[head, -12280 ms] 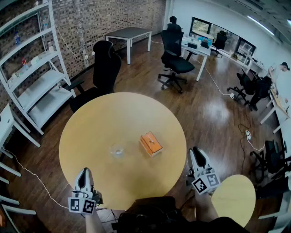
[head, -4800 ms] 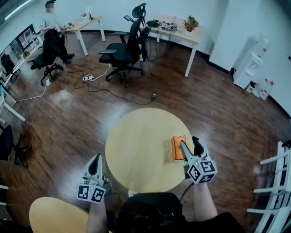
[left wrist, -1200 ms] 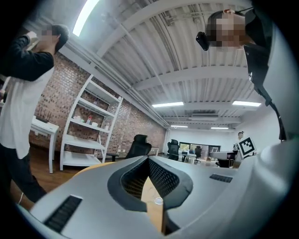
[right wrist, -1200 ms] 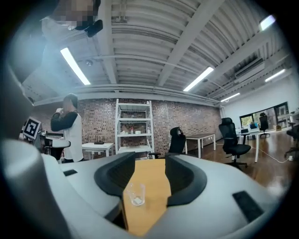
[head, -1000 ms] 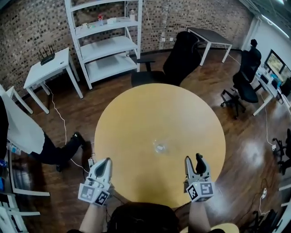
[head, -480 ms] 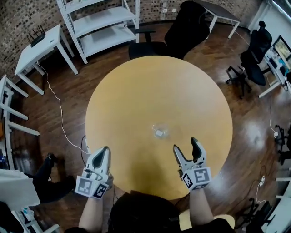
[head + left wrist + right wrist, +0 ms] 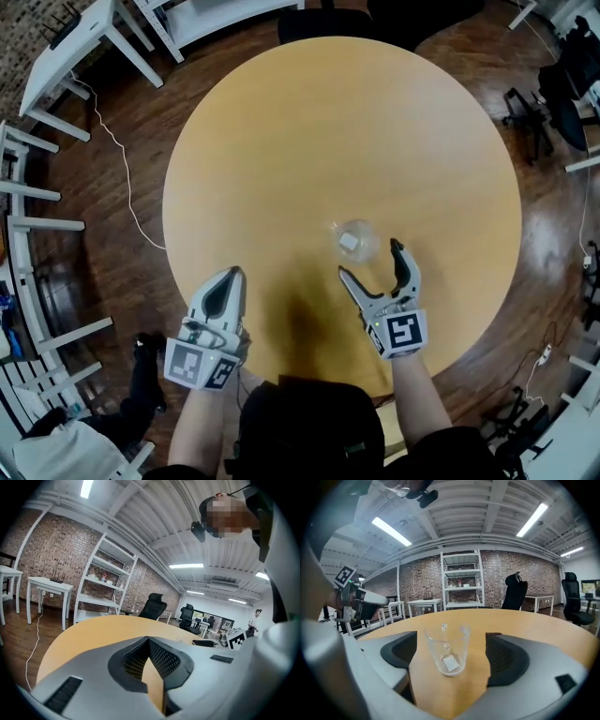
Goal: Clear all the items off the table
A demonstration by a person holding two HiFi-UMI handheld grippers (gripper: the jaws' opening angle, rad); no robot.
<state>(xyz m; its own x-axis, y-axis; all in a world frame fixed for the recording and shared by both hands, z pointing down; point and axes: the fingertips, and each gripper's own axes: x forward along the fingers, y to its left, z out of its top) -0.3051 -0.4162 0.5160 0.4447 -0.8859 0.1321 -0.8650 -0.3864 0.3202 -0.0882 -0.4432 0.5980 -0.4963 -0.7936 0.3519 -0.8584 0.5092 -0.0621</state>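
A clear glass cup (image 7: 355, 241) with a small white tag inside stands upright on the round yellow table (image 7: 328, 122). My right gripper (image 7: 371, 261) sits just behind it, jaws opening wide. In the right gripper view the cup (image 7: 447, 648) stands centred just ahead of the two dark pads (image 7: 505, 656), with a gap on each side and nothing touching it. My left gripper (image 7: 228, 279) hovers over the table's near left edge with its jaws shut and nothing in them; in the left gripper view its tips (image 7: 149, 640) meet over the tabletop (image 7: 93, 630).
White desks (image 7: 56, 42) and white frames stand on the wood floor at the left. A black chair (image 7: 553, 89) is at the right. A white shelf unit (image 7: 461, 581) and a black office chair (image 7: 514, 595) stand beyond the table's far side.
The right gripper has moved forward up to the glass cup and its jaws have spread wide. The head view has tipped down onto the table. The left gripper stays shut.
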